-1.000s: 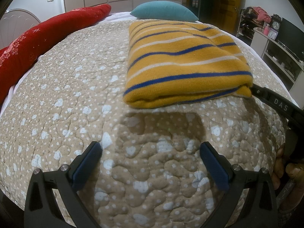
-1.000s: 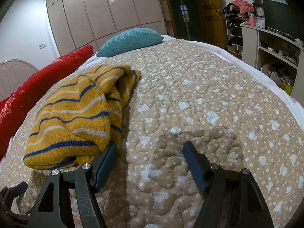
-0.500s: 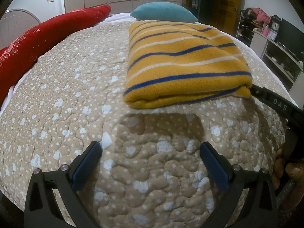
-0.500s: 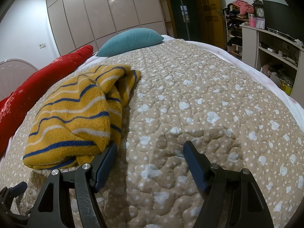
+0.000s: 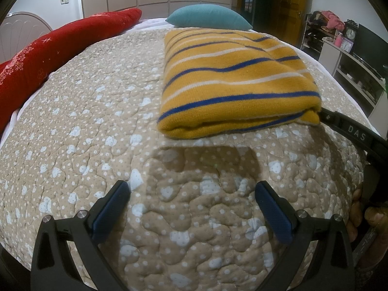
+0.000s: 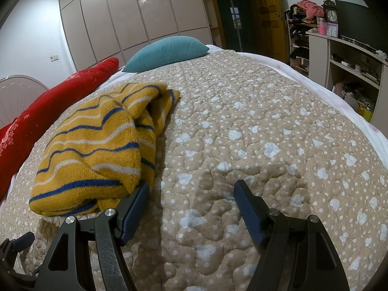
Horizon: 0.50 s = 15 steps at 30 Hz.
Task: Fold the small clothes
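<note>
left gripper (image 5: 192, 194): jaws spread wide, nothing between them, held low over the quilt (image 5: 84, 121) just short of the garment. this reads as a stand-off posture, clear of the cloth so the fold is not disturbed.

right gripper (image 6: 191, 194): jaws likewise apart and empty. its left finger (image 6: 135, 206) lies at the near right corner of the striped sweater (image 6: 97, 150), touching it or just beside it; contact cannot be confirmed. judged to be resting there after letting go, not gripping.

striped sweater (image 5: 232, 80): lies on the quilt ahead of both tools, folded into a compact rectangle. the left wrist view shows a clean doubled edge facing the camera. the right wrist view shows the right side less tidy, with layers bunched and gaping. the fold appears essentially complete; the loose side may call for a tuck.

beyond it: a teal pillow (image 5: 208, 18) at the head of the bed, a red bolster (image 5: 48, 53) along the left edge.

comparison with the earlier frames: no discernible change. both tools are parked as they were, jaw spread the same, and the garment has not shifted.
</note>
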{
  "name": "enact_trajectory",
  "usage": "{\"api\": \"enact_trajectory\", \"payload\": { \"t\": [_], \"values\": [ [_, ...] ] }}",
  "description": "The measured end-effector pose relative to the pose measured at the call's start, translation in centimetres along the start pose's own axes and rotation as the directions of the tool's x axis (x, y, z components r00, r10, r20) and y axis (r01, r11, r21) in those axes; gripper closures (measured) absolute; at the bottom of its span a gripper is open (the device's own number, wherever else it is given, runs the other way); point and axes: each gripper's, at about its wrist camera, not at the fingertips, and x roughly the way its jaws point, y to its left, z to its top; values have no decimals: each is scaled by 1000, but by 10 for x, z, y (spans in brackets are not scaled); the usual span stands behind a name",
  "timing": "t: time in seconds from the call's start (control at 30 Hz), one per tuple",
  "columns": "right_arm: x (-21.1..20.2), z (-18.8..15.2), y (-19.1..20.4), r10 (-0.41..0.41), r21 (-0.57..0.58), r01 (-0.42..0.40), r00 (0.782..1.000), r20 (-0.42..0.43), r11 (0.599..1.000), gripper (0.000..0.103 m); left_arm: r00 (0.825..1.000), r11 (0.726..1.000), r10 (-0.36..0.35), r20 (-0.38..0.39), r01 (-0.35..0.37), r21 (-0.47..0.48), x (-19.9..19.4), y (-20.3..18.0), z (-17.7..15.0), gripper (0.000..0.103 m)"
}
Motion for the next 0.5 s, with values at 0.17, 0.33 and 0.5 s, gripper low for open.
{"api": "enact_trajectory", "payload": {
  "t": [0.17,0.33,0.5],
  "values": [
    [0,0,0,0,-1,0,1000,0,1000,27,1000,1000,2,6,-2,-3,-2,-2,-4,0],
    [0,0,0,1,-2,-1,1000,0,1000,27,1000,1000,3,9,-3,-1,-3,-2,-5,0],
    [1,1,0,0,-3,0,1000,0,1000,27,1000,1000,2,17,-2,3,-1,-3,-1,0]
  ]
}}
